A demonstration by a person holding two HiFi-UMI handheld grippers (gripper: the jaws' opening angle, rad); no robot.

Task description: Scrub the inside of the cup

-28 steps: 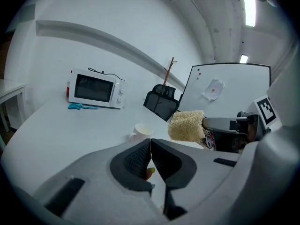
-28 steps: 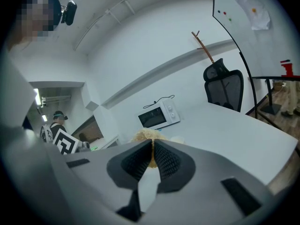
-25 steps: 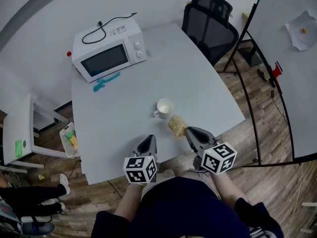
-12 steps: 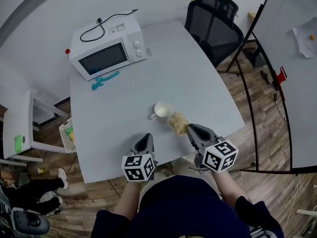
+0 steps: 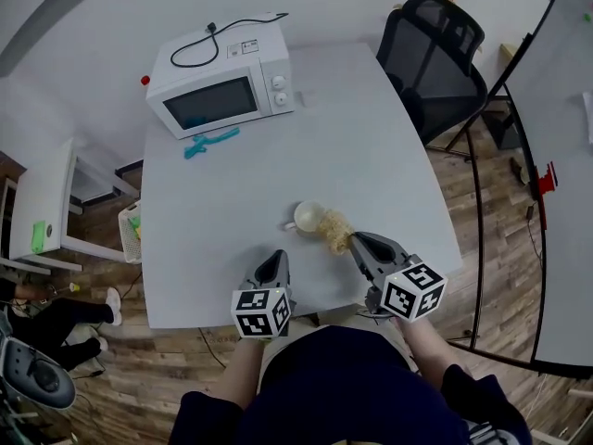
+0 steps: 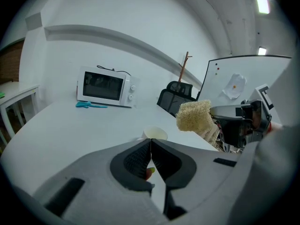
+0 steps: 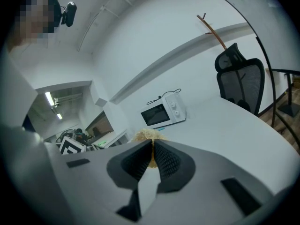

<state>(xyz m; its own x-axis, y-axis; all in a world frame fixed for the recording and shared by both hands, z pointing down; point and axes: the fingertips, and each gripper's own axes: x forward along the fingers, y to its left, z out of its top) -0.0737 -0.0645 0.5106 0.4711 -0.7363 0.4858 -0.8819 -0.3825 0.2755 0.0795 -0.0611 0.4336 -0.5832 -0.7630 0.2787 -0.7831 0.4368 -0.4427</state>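
Note:
A white cup stands upright on the grey table, its handle to the left. My right gripper is shut on a tan loofah scrubber, which hangs just right of the cup's rim. In the right gripper view the scrubber peeks over the closed jaws. My left gripper is shut and holds nothing, near the table's front edge, short of the cup. In the left gripper view the cup sits just beyond the closed jaws, with the scrubber to its right.
A white microwave stands at the table's far left with a teal tool in front of it. A black office chair is at the far right corner. A small white side table is to the left.
The right gripper has carried the scrubber closer to the cup. The left gripper has edged forward over the table's front edge. The head view has shifted.

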